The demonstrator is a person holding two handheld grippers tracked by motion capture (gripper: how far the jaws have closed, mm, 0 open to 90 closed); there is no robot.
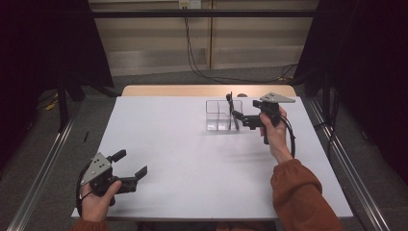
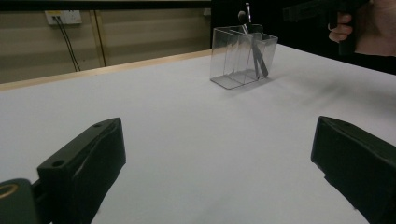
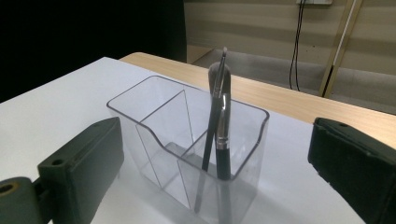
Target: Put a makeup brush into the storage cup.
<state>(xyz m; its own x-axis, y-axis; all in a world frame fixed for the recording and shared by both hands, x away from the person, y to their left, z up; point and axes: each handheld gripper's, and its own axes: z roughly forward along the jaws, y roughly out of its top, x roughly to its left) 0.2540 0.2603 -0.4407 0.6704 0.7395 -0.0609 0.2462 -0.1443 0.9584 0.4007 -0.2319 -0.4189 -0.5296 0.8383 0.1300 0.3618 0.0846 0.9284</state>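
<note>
R hand-held gripper [image 1: 236,113] hung at the clear organizer [image 1: 219,115], far right of the white counter [image 1: 192,159], jaws wide apart w/ nothing between them. Two makeup brushes [image 3: 219,135] stood leaning in the organizer's right compartment, other compartments bare. L hand-held gripper [image 1: 131,169] was open too, idle near left. Best way imo: pull R straight back & up, w/o clipping the brush tips or tipping the organizer.
</note>
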